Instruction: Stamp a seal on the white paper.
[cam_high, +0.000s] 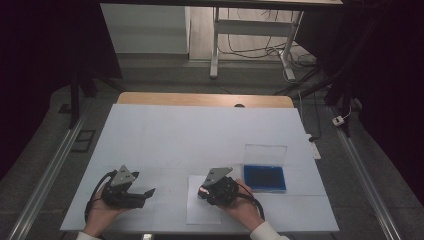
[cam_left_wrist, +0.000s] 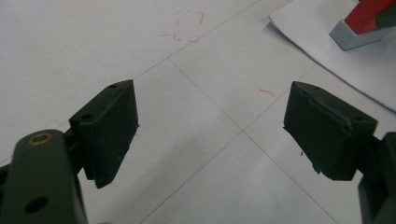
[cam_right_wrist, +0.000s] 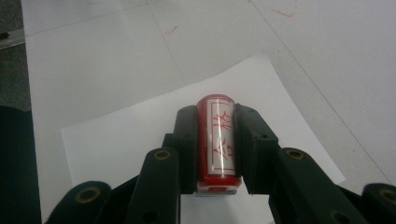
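Observation:
In the right gripper view a red stamp (cam_right_wrist: 218, 140) with a white label of red characters sits clamped between the two black jaws of my right gripper (cam_right_wrist: 215, 122), held over a white sheet of paper (cam_right_wrist: 140, 135). From above, the right gripper (cam_high: 204, 191) hovers at that sheet (cam_high: 202, 212) near the table's front edge. My left gripper (cam_high: 148, 191) rests low at the front left, jaws wide apart with bare table between them (cam_left_wrist: 210, 126). The stamp's red and grey end (cam_left_wrist: 362, 23) peeks in at the top right of the left gripper view.
An open blue ink pad case (cam_high: 264, 177) with a clear lid stands to the right of the right gripper. The white table cover (cam_high: 200, 130) carries faint red marks (cam_left_wrist: 184, 28). Beyond the table's far wooden edge (cam_high: 205, 99) are desk legs and cables.

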